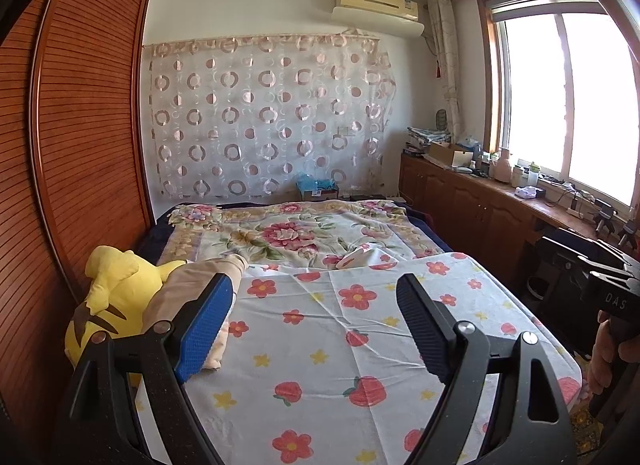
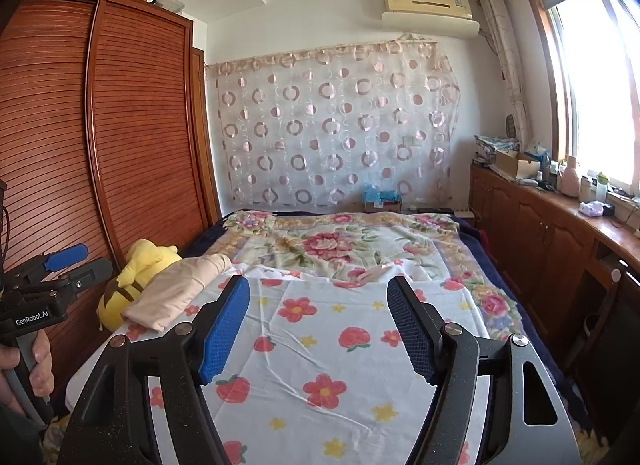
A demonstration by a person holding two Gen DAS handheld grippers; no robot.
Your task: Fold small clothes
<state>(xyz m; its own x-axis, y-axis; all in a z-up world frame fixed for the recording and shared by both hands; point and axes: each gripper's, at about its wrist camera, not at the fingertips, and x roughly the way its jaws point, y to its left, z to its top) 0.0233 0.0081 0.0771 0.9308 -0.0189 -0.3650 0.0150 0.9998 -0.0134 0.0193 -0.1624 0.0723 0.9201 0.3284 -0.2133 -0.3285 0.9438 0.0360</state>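
Observation:
A beige folded garment (image 1: 192,293) (image 2: 176,291) lies at the left edge of the bed, leaning on a yellow plush toy (image 1: 116,297) (image 2: 138,273). A small pale garment (image 1: 354,257) (image 2: 374,273) lies crumpled farther back, near the middle of the bed. My left gripper (image 1: 316,317) hovers open over the strawberry-print sheet (image 1: 332,345), with nothing between its fingers; its left finger overlaps the beige garment in view. My right gripper (image 2: 318,321) is open and empty above the same sheet (image 2: 320,349). In the right wrist view the left gripper shows at the far left, held by a hand (image 2: 38,361).
A wooden slatted wardrobe (image 1: 80,137) (image 2: 120,137) runs along the bed's left side. Wooden cabinets (image 1: 472,205) (image 2: 540,225) with cluttered tops stand under the window on the right. A floral blanket (image 1: 288,233) (image 2: 332,245) covers the bed's far half. A blue box (image 2: 380,199) sits by the curtain.

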